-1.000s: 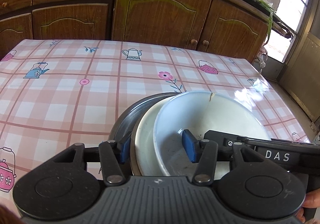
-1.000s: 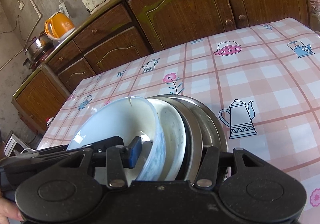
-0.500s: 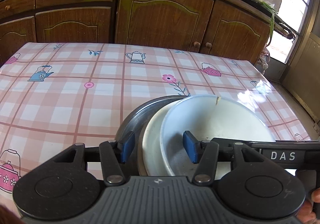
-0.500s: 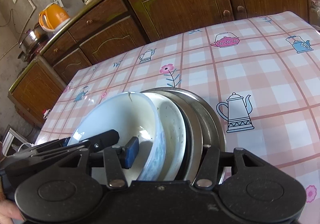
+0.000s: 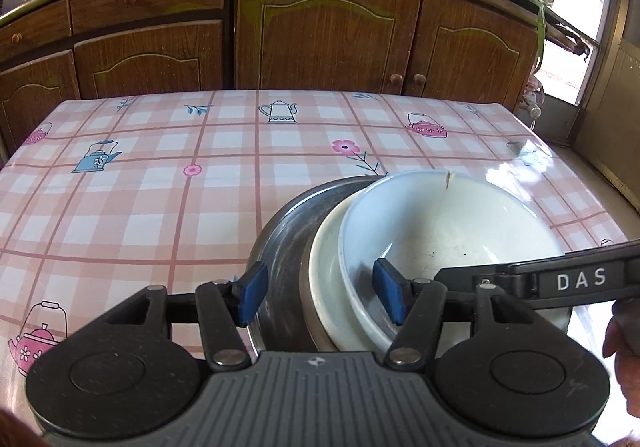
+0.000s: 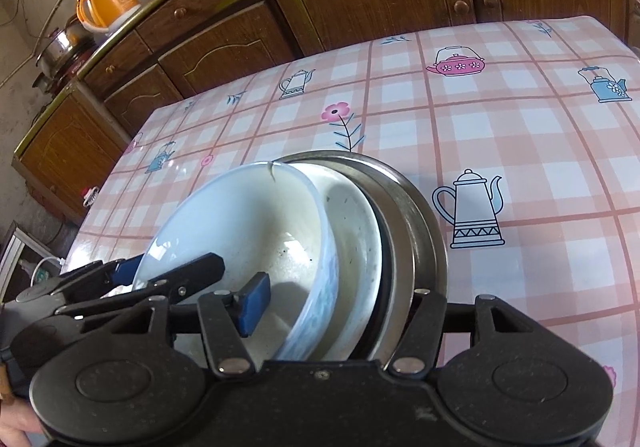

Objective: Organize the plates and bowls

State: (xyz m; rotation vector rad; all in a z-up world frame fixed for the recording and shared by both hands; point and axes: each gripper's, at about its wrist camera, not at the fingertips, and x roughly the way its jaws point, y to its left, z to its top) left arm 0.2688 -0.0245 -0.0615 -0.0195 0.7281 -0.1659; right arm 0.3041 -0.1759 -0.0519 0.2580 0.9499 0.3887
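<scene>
While both grippers' jaws are opening around their rims, we see 3 nested dishes: a cracked white bowl point(image 5: 460, 223), a cream bowl point(image 5: 324, 271), and a steel plate point(image 5: 280, 243).

Both tools' jaws wider around the stacked dishes point(image 5: 400, 231), opening.

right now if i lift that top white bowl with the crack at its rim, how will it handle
The top white bowl is probably fragile: a crack runs down from its rim. Its glossy glaze looks slippery for pads. It sits tilted in the stack of dishes, so it may slide.
</scene>
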